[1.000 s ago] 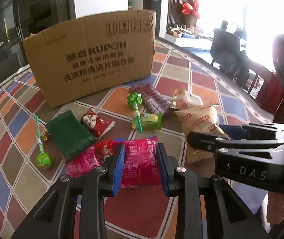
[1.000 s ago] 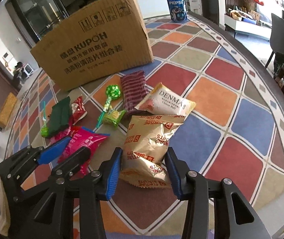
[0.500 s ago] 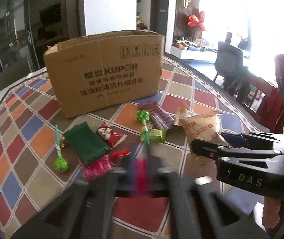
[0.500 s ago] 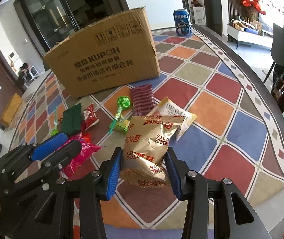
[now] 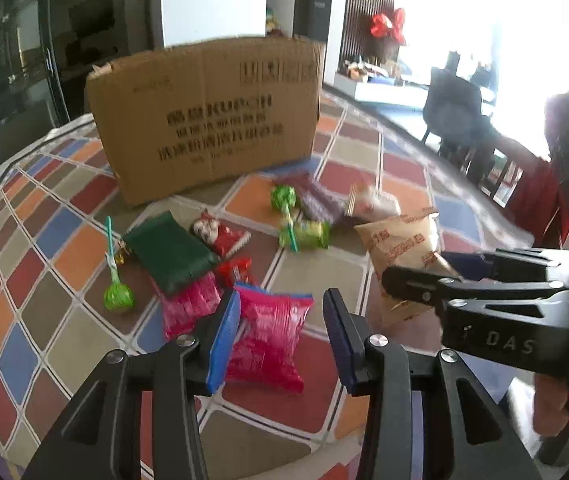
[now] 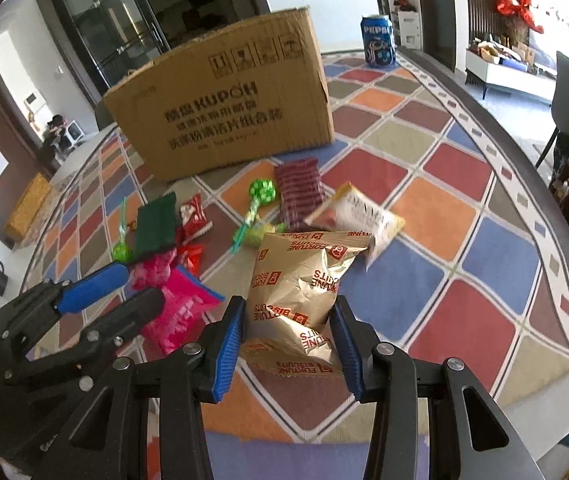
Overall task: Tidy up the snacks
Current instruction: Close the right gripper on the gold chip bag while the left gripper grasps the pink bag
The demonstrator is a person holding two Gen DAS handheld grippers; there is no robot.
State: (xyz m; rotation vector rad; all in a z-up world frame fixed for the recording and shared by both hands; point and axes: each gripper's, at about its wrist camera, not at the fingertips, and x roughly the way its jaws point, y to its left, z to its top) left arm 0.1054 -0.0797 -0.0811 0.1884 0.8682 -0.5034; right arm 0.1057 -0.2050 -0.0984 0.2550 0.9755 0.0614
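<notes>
My left gripper hangs over a pink snack packet lying on the checked tablecloth. Its jaws are opening; the packet sits between the blue pads, with a gap at the right pad. My right gripper is shut on a gold biscuit bag, held tilted above the cloth. In the left wrist view the right gripper shows at the right with the gold bag. The left gripper appears at the left of the right wrist view.
A large cardboard box stands behind the snacks. Between it and the grippers lie a dark green packet, two green lollipops, red packets, a maroon packet and a white packet. A cola can stands far back. The table edge curves at right.
The left jaws closed on the pink packet half a second ago and now stand wider apart around it. The right gripper has kept its hold on the gold bag.
</notes>
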